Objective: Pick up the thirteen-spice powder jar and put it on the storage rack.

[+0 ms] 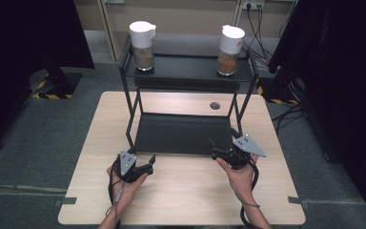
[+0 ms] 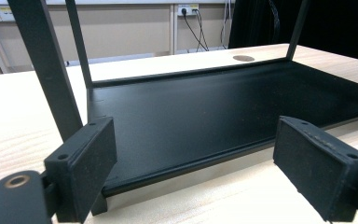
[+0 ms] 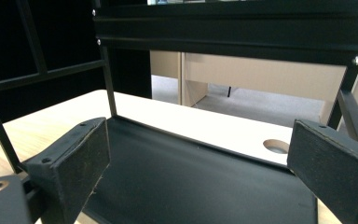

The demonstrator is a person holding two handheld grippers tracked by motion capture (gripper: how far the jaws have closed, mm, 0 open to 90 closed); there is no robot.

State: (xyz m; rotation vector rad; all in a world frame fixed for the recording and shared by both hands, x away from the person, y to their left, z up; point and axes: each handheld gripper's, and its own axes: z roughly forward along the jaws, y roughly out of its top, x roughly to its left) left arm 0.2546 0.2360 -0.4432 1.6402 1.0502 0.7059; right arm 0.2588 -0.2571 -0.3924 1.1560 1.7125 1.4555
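Note:
A black two-tier metal rack [image 1: 186, 133] stands on the wooden table [image 1: 181, 191]. Its top shelf carries two clear jars with white lids and brown contents, one at the left [image 1: 143, 40] and one at the right [image 1: 229, 45]. My left gripper [image 1: 145, 164] is held open near the rack's front left corner, nothing between its jaws. My right gripper [image 1: 219, 148] is open by the front right corner, also empty. In the left gripper view the open gripper [image 2: 205, 168] faces the lower shelf [image 2: 214, 102]. In the right gripper view the gripper [image 3: 200, 172] faces the lower shelf [image 3: 191, 182].
A round cable hole [image 1: 214, 105] sits in the table behind the rack. Dark curtains hang at both sides, and cables run to wall sockets [image 1: 253, 5] at the back right. Grey floor surrounds the table.

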